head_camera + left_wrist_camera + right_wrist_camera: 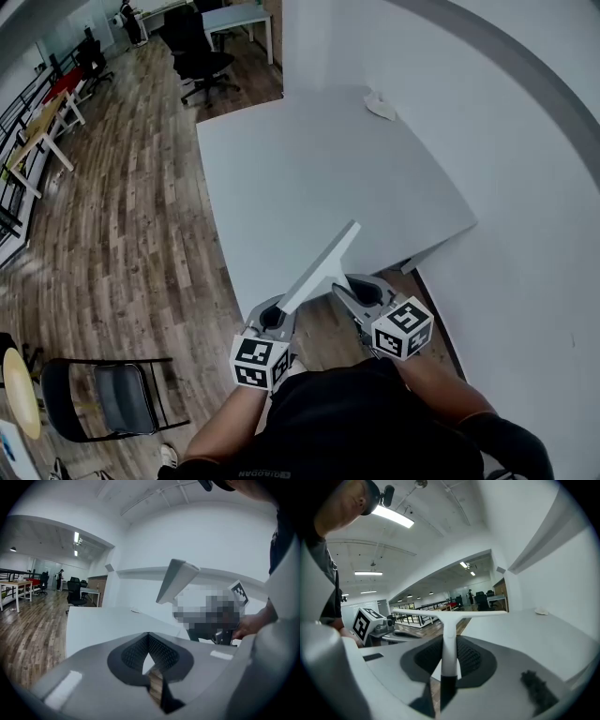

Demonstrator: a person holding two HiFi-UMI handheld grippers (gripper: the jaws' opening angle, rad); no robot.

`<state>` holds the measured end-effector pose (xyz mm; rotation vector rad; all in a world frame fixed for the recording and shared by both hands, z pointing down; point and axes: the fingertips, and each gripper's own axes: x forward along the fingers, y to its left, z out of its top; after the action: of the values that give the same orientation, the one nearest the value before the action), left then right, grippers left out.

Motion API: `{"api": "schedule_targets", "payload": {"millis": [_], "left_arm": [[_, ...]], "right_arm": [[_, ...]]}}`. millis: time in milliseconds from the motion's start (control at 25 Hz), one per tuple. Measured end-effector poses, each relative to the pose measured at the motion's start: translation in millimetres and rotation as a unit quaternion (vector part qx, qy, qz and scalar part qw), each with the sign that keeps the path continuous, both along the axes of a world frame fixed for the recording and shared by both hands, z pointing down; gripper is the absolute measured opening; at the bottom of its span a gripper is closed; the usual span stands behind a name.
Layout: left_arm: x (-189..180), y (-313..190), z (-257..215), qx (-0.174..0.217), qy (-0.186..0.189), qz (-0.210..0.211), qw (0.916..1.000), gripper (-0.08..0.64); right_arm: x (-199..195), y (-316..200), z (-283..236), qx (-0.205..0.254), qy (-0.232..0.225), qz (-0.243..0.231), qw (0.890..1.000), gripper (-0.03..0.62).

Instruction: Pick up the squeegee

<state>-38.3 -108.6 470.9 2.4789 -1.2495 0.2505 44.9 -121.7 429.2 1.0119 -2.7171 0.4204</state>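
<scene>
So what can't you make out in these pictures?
- The small white object at the far end of the table: too small in the head view to name.
- Lower end of the squeegee handle: hidden inside the shut jaws of the right gripper, right gripper view.
- Area below the squeegee's blade: covered by a mosaic patch, left gripper view.

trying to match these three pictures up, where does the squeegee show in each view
Head view: squeegee at lower centre, slanting up over the near edge of the white table.
Left gripper view: upper centre, only its blade end shows, above the table.
Right gripper view: dead centre, handle clamped in the right gripper, blade across the top.
Shared landmark: the white table.
</scene>
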Motion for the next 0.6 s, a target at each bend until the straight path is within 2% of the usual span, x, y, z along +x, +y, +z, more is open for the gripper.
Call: {"api": "schedule_targets", "payload": {"millis": [320, 600], "left_arm": [[77.7, 28.8, -17.1, 0.012, -0.003, -0.003, 0.9999, 0.008], [119.7, 61.3, -20.3, 0.019, -0.010, -0.026, 0.9994, 0.008]], "right_arm": [[70.0, 33.5, -10.2, 0.013, -0.007, -0.008, 1.000, 0.089], [114.5, 60.2, -6.6, 0.018, -0.013, -0.026, 0.999, 0.089]]}}
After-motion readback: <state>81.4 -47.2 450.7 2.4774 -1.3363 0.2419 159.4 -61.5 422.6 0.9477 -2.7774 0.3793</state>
